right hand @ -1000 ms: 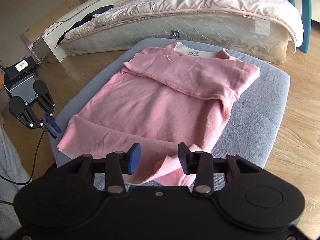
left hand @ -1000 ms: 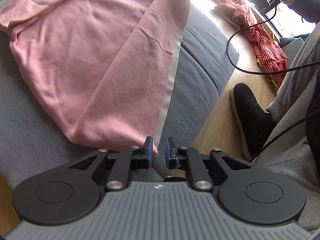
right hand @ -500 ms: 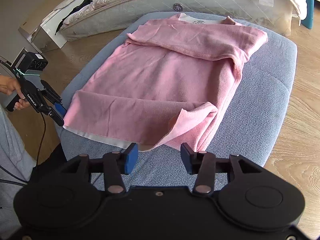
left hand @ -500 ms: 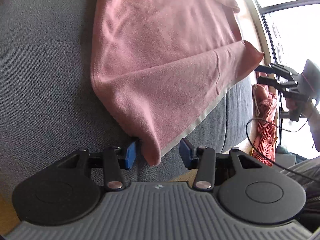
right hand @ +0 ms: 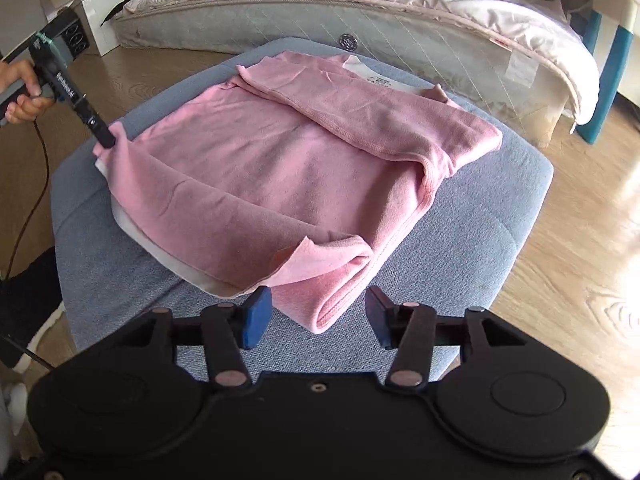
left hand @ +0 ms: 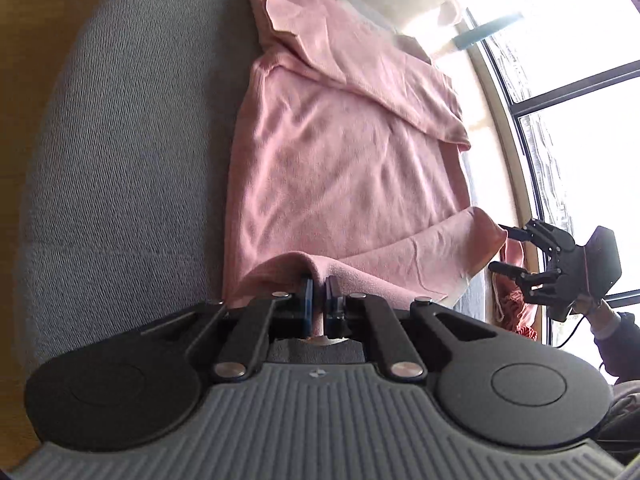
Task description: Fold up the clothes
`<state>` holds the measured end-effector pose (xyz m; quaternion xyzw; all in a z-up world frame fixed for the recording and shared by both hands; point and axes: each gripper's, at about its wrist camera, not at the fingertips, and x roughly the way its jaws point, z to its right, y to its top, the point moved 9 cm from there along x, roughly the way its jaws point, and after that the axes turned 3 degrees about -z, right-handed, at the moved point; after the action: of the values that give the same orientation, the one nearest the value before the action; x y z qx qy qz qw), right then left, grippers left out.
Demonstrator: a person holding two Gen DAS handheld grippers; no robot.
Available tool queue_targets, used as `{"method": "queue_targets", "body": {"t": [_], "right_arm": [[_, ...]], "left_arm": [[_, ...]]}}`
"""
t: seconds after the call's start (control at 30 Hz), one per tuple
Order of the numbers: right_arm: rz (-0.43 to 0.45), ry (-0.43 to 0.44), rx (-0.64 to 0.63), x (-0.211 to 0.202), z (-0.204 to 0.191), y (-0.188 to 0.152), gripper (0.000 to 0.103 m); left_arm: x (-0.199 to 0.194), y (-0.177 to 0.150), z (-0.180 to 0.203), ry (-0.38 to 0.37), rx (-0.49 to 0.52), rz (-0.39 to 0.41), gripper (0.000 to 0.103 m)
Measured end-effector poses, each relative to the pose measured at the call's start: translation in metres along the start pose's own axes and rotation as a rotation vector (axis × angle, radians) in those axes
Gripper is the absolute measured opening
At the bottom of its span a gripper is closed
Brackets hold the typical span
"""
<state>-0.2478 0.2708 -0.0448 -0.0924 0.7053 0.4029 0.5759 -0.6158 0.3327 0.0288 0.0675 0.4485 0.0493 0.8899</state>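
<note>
My left gripper (left hand: 318, 296) pinches the pink shirt (right hand: 304, 168) hem corner; my right gripper (right hand: 318, 312) gapes empty just before the other corner, so lifting one-sided could skew the fold

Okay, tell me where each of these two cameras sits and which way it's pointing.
Left wrist: on the left tool, low at the cushion edge, looking along the pink top toward the window; the right tool shows.
Right wrist: on the right tool, above the hem, facing the mattress; the left tool and hand show.
Shared: top, cushion, each other's tool.
</note>
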Motion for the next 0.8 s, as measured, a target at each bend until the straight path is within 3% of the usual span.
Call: {"method": "queue_targets", "body": {"t": [0.07, 0.27, 0.47, 0.63, 0.8], "right_arm": [[-0.013, 0.041, -0.019, 0.006, -0.003, 0.002, 0.063], [0.014, 0.002, -0.136, 0.02, -0.003, 0.024, 0.063], [0.042, -0.061, -0.104, 0.037, 0.024, 0.05, 0.063], [0.048, -0.098, -0.009, 0.039, 0.053, 0.052, 0.063], [0.053, -0.033, 0.092, 0.037, 0.06, 0.044, 0.067]], "left_arm": [[-0.002, 0.018, -0.001, 0.003, -0.009, 0.028, 0.006], [-0.009, 0.071, 0.006, 0.014, -0.016, 0.114, 0.006], [-0.025, 0.113, -0.019, 0.153, 0.024, 0.172, 0.007], [-0.038, 0.101, -0.032, 0.182, 0.007, 0.166, 0.007], [-0.018, 0.094, -0.039, 0.171, 0.071, 0.103, 0.011]]}}
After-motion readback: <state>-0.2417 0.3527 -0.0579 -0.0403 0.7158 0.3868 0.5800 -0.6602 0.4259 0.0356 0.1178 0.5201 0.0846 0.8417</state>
